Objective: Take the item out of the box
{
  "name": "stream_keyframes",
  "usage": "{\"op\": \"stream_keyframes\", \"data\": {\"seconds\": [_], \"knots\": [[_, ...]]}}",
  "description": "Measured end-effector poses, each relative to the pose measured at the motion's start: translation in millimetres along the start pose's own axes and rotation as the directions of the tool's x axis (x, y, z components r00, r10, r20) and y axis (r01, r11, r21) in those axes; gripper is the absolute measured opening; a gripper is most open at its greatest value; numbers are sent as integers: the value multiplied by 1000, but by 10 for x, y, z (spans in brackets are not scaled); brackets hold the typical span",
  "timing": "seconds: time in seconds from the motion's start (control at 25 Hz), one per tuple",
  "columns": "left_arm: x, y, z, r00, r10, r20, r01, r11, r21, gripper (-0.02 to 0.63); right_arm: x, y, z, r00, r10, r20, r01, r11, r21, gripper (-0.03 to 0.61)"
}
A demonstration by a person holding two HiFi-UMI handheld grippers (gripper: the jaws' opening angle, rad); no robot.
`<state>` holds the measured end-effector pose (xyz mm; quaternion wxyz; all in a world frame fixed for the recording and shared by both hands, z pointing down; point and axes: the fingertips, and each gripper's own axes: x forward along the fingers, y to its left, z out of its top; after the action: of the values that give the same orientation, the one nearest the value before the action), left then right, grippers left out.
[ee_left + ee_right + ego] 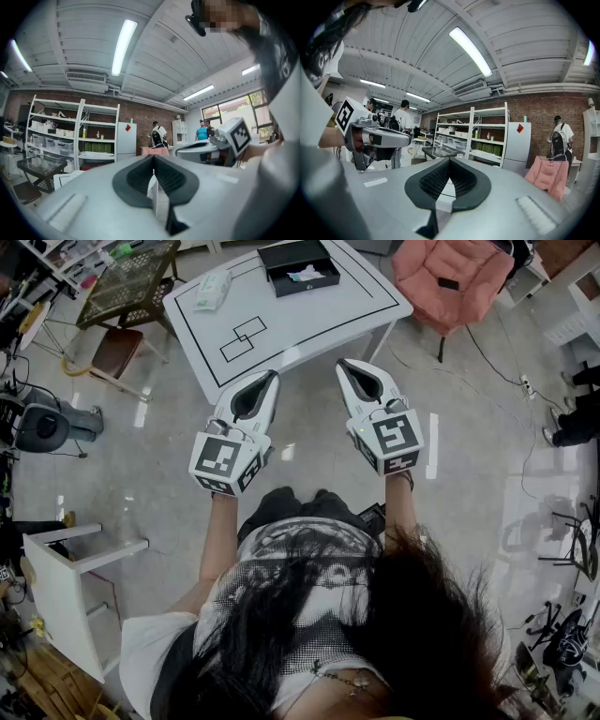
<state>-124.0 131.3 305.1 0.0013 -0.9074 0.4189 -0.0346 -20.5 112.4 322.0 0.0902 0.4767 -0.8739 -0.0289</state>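
A black open box (298, 265) sits at the far edge of the white table (281, 329), with a pale item (307, 276) lying inside it. Both grippers are held up over the floor, short of the table's near edge and well away from the box. My left gripper (273, 374) (153, 157) is shut, its fingertips meeting with nothing between them. My right gripper (341, 363) (450, 159) is shut too and holds nothing. Each gripper view looks level across the room and shows the other gripper beside it, not the box.
A white packet (213, 289) lies at the table's far left corner, and black outlines are taped on the top. A pink armchair (445, 277) stands to the right of the table, a green mesh cart (131, 282) to its left. A white stool (66, 577) is near my left side.
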Motion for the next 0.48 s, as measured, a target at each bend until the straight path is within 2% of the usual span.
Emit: {"op": "stream_keyframes", "data": {"seconds": [0.48], "knots": [[63,-63,-41,1000,-18,-16,18,1000,4,0,-42,-18,-51,1000,-9,10,9,1000,22,2]]}}
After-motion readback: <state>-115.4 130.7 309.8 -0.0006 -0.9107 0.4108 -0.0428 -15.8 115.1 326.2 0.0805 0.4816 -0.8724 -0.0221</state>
